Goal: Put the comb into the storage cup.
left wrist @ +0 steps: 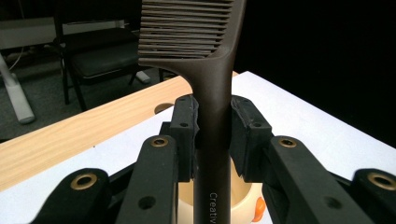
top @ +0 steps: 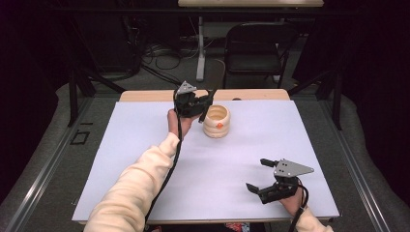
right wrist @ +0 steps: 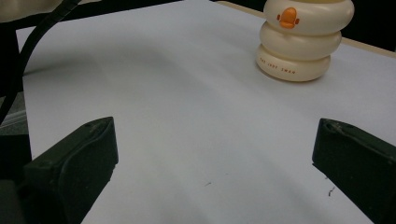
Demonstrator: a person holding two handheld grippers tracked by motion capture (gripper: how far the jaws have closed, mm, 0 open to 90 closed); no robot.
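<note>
This looks like a lab or recording studio rather than a home. Black curtains [top: 382,96] close off the sides and back, leaving the room dark around one lit tabletop [top: 145,95] of pale wood under a white sheet [top: 217,159]. Metal rails [top: 38,181] run along the grey carpet [top: 58,159] on both sides of it — part of a frame. Behind it, loose cables [top: 159,55] lie in a tangle on the floor beside a white desk leg [top: 200,48], and a black folding chair [top: 254,46] stands at a second desk [top: 251,3].
</note>
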